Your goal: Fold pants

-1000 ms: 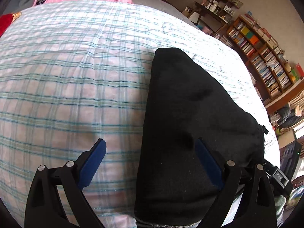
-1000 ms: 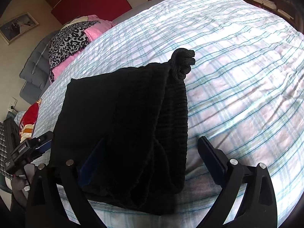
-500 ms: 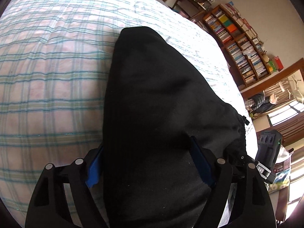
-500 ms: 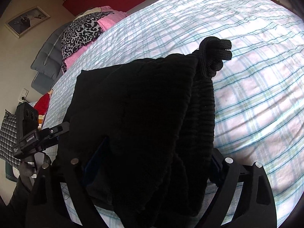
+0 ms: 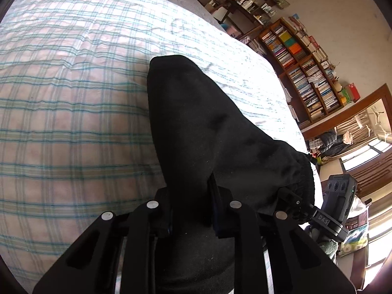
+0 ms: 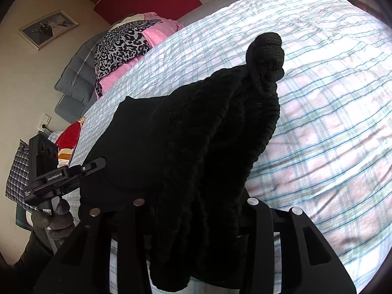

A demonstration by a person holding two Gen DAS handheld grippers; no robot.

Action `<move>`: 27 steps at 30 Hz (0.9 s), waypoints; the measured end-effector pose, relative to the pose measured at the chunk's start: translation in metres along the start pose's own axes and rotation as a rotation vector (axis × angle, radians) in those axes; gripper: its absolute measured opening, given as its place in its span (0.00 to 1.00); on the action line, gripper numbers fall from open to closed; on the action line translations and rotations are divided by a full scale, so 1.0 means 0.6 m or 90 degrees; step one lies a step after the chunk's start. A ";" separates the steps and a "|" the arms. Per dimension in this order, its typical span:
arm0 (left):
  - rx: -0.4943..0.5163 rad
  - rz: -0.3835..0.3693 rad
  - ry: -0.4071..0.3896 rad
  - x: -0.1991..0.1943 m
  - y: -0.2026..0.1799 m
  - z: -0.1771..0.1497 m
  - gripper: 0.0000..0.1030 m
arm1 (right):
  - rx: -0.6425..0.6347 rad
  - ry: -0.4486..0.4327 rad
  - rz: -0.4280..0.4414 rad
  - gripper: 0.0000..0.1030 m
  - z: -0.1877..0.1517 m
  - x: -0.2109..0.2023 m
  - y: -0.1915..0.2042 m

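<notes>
Black fabric fills the bottom of both wrist views. My left hand-held gripper point(image 5: 189, 203) angles down toward the bed, jaws closing and already pinched on a fold of the black pants point(image 5: 210, 132); cloth runs straight between the fingers point(image 5: 161, 210) and bunches below them. My right hand-held gripper point(image 6: 193, 210) tilts down the same way, jaws closing around a thicker ribbed bundle of the same pants point(image 6: 196, 147); pads hidden under the cloth, but the fabric is squeezed between the two fingers, so I read it as clamped.

Pants lie on the plaid bedspread point(image 5: 73, 112), near edge gathered up at both grippers, rest stretching away across the bed. From the right wrist, a knotted ribbed lump point(image 6: 265, 58) sticks up at the far end of the bundle. Each camera catches the other gripper's body at the frame edge: right one point(image 5: 335, 203) low right in the left view, left one point(image 6: 54, 176) low left in the right view.

Farther off: leopard-print and pink bedding point(image 6: 127, 46) at the head of the bed, framed picture point(image 6: 47, 28) on the wall, bookshelves point(image 5: 303, 73) beyond the bed's other side.
</notes>
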State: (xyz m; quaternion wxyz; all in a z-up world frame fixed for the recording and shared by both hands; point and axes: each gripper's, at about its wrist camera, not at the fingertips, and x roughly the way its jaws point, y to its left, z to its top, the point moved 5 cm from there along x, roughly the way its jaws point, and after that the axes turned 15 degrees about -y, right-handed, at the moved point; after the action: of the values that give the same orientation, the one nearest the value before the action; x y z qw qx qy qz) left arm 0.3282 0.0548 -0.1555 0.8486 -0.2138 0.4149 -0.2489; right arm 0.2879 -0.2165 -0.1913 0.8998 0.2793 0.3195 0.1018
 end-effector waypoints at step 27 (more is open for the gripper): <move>-0.002 0.135 -0.168 -0.401 0.131 0.020 0.15 | -0.115 0.061 0.214 0.38 -0.097 0.011 0.370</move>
State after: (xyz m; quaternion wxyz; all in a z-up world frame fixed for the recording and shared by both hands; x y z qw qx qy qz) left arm 0.2295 0.2624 -0.0496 0.9170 -0.2009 0.3204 -0.1268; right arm 0.2552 -0.0061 -0.1060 0.8753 0.2413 0.3005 0.2921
